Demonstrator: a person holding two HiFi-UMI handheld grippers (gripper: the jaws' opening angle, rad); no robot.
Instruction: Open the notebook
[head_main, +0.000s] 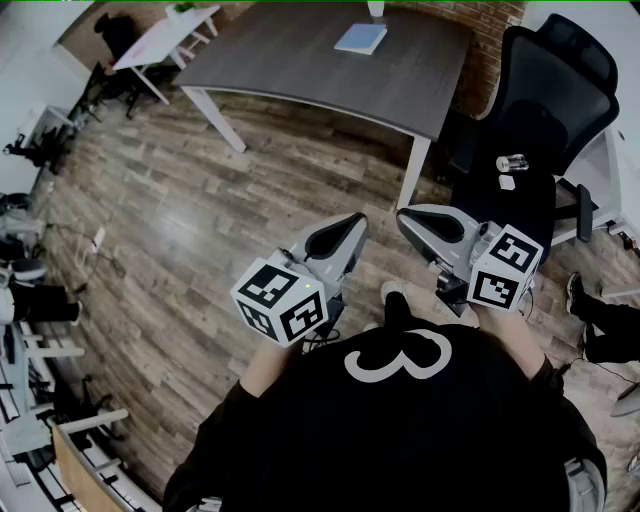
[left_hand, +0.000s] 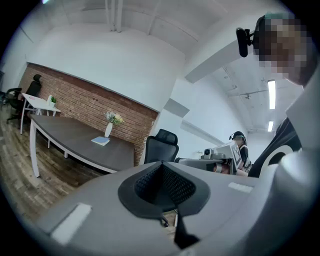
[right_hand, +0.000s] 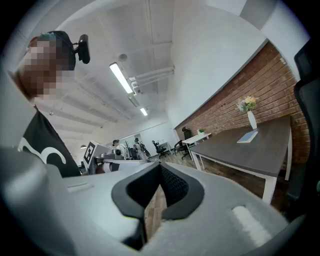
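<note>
The notebook (head_main: 361, 39), light blue and closed, lies flat on the far part of a dark grey table (head_main: 300, 60), well away from both grippers. It also shows as the small closed notebook (left_hand: 100, 141) in the left gripper view and as the notebook (right_hand: 247, 137) in the right gripper view. My left gripper (head_main: 355, 222) is held close to my body over the wooden floor, jaws shut and empty (left_hand: 161, 164). Beside it my right gripper (head_main: 405, 215) also has its jaws together, nothing between them (right_hand: 161, 165). Both point roughly level toward the table.
A black office chair (head_main: 545, 110) stands at the table's right end with a small clear object (head_main: 511, 162) on its seat. A white vase (left_hand: 108, 130) sits near the notebook. A white table (head_main: 165, 35) stands far left. Another person's foot (head_main: 575, 293) is at right.
</note>
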